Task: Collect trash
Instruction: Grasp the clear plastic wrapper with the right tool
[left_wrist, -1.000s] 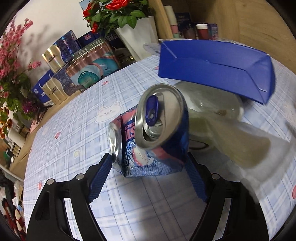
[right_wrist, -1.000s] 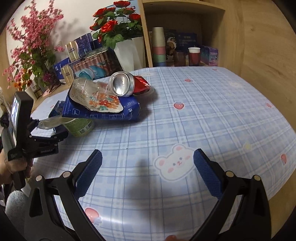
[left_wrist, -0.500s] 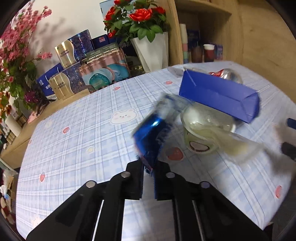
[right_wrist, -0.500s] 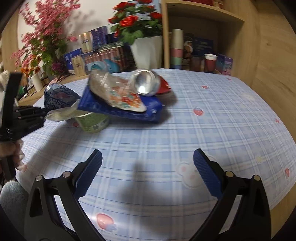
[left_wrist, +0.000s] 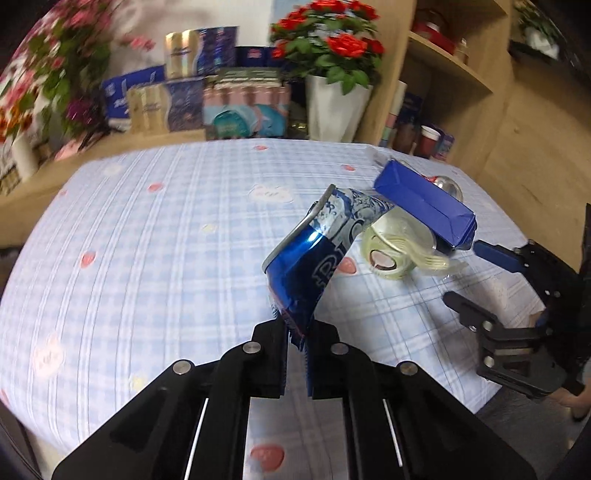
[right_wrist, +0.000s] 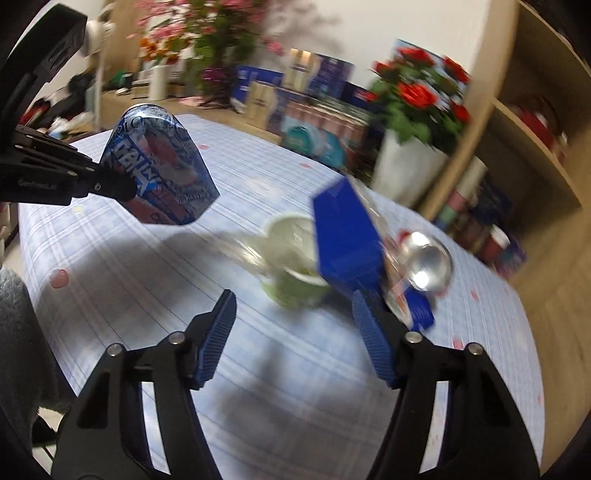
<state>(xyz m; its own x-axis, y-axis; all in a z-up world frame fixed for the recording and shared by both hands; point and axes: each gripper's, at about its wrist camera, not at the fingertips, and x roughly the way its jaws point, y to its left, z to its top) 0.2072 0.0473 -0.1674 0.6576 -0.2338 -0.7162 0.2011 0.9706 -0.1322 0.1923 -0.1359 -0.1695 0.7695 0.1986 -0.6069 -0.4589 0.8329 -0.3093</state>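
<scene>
My left gripper (left_wrist: 296, 334) is shut on a crushed blue can (left_wrist: 317, 251) and holds it up above the table; the can also shows in the right wrist view (right_wrist: 162, 170). My right gripper (right_wrist: 291, 321) is open and empty, close to a green paper cup (right_wrist: 295, 273) that lies on its side. A blue carton (right_wrist: 345, 236) rests on the cup, with a clear plastic wrapper (right_wrist: 243, 251) and a silver-ended red can (right_wrist: 424, 266) beside it. The same pile shows in the left wrist view: the cup (left_wrist: 395, 247) and the carton (left_wrist: 424, 206).
The table has a blue checked cloth (left_wrist: 147, 240). Behind it stand a white vase of red roses (left_wrist: 332, 107), boxed goods (left_wrist: 229, 107) and pink flowers. A wooden shelf (right_wrist: 517, 155) with cups is at the back right.
My left gripper shut on the blue can and lifted it off the table, away from the pile. My right gripper swung in toward the cup and carton, still open.
</scene>
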